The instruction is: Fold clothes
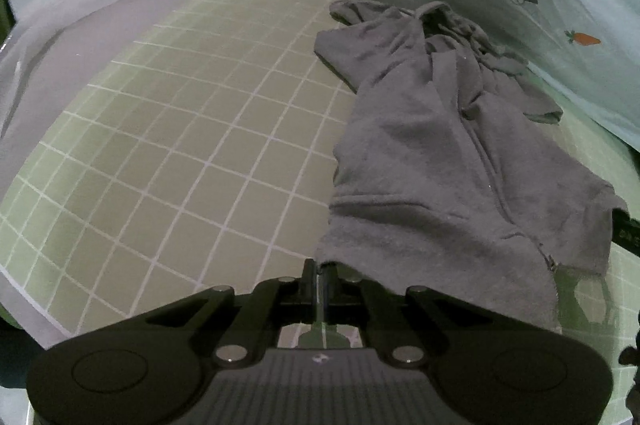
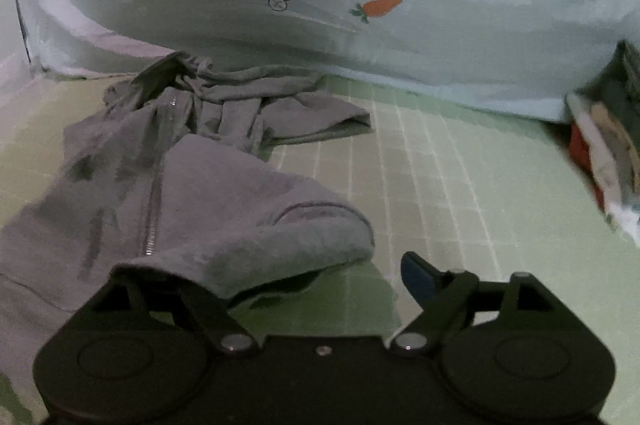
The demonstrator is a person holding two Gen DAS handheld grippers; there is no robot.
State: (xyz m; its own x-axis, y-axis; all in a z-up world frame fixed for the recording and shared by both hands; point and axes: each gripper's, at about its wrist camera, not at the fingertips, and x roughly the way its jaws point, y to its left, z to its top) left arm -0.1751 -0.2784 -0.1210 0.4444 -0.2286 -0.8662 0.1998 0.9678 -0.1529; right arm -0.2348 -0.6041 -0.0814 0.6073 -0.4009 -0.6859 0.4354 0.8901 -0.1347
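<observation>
Grey zip hoodie (image 1: 460, 153), soft and limp: left gripper (image 1: 318, 271) clenched, apparently pinching its near hem; right gripper (image 2: 288, 277) released, spread beside the near-right corner.

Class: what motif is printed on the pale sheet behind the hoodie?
Orange carrots, clearest in the right wrist view.
</observation>
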